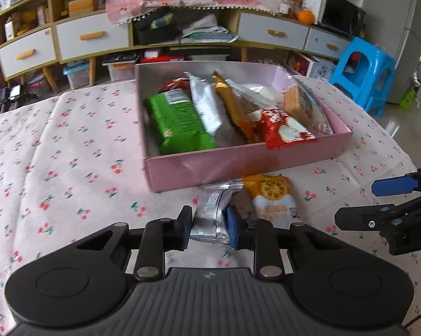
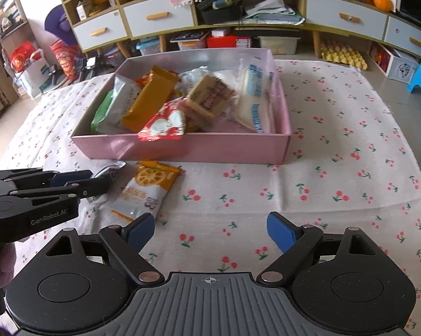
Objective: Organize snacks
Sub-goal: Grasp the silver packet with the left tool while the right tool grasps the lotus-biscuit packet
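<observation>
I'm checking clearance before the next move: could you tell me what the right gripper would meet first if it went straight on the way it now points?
Probably the bare cherry-print cloth: the open right gripper points down at it, empty. The pink box lies further along, though depth is unclear.

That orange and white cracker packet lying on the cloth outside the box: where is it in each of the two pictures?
Left wrist view: the cracker packet lies just right of centre, beside the silver packet pinched in the left gripper.
Right wrist view: the packet lies left of centre, ahead of the open right gripper.
Shared landmark: the pink box just behind it.
</observation>
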